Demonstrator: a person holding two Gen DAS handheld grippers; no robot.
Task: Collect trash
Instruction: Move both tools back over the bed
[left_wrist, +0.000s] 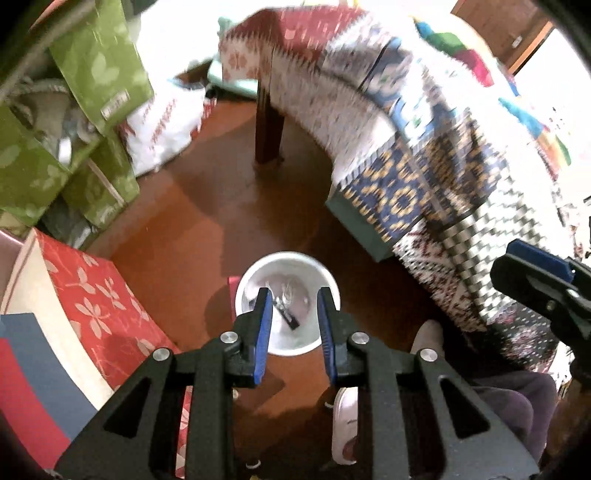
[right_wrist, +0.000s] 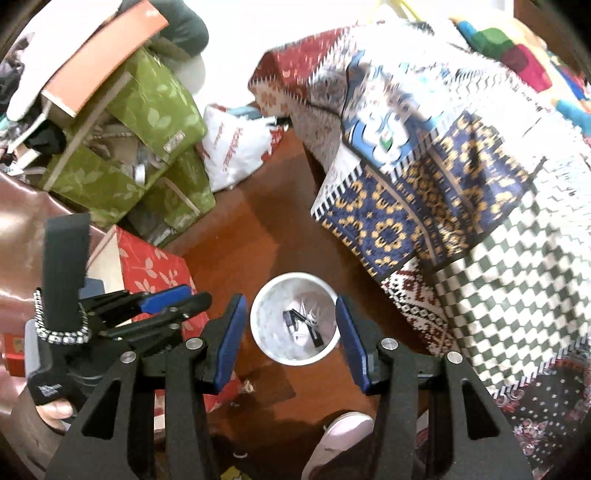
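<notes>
A white round bin (left_wrist: 255, 273) stands on the brown floor, straight below both grippers. Inside it lie a black strip (left_wrist: 289, 318) and crumpled clear wrappers (left_wrist: 286, 293); the black scraps (right_wrist: 312, 330) also show in the right wrist view through the bin's mouth (right_wrist: 295, 276). My left gripper (left_wrist: 294, 297) hangs above the bin, open, nothing between its blue pads (left_wrist: 264, 314). My right gripper (right_wrist: 290, 301) is open wider and also holds nothing. Each gripper sees the other: the right gripper (left_wrist: 517, 273) at the right edge, the left gripper (right_wrist: 184, 300) at the left.
A table under a patchwork cloth (left_wrist: 424, 177) overhangs the right side, its dark leg (left_wrist: 267, 125) behind the bin. Green leaf-print boxes (left_wrist: 99, 62), a red floral box (left_wrist: 99, 295) and a white plastic bag (right_wrist: 236, 147) crowd the left. A person's pale shoe (right_wrist: 343, 432) is near the bin.
</notes>
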